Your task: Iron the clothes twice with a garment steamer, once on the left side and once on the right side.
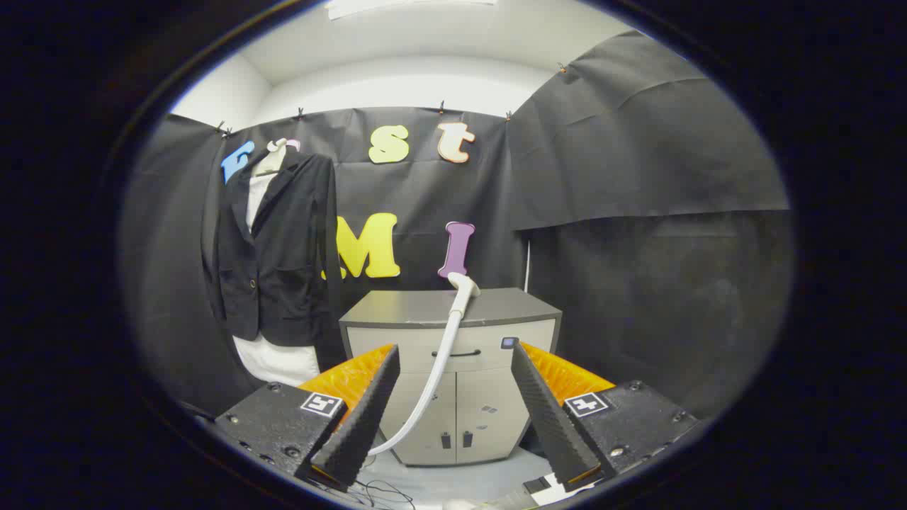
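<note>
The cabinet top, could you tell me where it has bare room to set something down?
The cabinet top is bare left of the steamer head and right of it. The steamer hose crowds the front middle, between the open gripper's fingers. The jacket hangs left.

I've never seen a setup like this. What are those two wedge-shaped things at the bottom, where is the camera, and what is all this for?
The camera rides on a hand-held tool that a person carries; there is no robot arm. It looks forward along the tool's two fingers, so the wedges you see are the tongs, standing open with nothing between them.

Ahead of them stands a small grey cabinet. The white head of a garment steamer rests at the cabinet's top, and its white hose curves down in front of the cabinet doors, passing between the fingers farther off.

Beside the cabinet, against the black cloth wall, a dark jacket hangs on a hanger over a white garment. That is the clothing to be steamed; the steamer has not been picked up yet.
</note>
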A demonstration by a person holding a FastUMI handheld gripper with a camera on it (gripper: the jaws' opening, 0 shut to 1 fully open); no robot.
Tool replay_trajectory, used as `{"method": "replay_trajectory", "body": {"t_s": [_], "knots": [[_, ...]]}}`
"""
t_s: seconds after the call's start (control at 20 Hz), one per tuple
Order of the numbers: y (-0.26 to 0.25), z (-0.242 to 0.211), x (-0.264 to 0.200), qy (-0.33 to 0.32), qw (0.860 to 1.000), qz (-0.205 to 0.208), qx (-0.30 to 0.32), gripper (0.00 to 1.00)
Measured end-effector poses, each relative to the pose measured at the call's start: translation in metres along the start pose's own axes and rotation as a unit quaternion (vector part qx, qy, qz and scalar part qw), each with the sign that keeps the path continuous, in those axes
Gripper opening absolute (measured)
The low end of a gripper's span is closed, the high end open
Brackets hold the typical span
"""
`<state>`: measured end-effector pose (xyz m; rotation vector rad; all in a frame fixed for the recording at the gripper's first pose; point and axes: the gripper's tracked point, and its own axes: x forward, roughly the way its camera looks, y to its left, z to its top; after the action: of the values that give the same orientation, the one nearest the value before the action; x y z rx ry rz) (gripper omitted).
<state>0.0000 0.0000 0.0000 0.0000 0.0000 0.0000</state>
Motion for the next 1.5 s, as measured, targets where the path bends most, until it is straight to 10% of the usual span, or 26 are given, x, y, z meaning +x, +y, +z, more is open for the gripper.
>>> {"method": "replay_trajectory", "body": {"t_s": [0.85,1.5], "knots": [[0.006,0.013,0.012,0.016,1.000,-0.014,-0.005,0.99],[-0.037,0.040,0.213,0.079,0.997,-0.007,0.014,0.99]]}}
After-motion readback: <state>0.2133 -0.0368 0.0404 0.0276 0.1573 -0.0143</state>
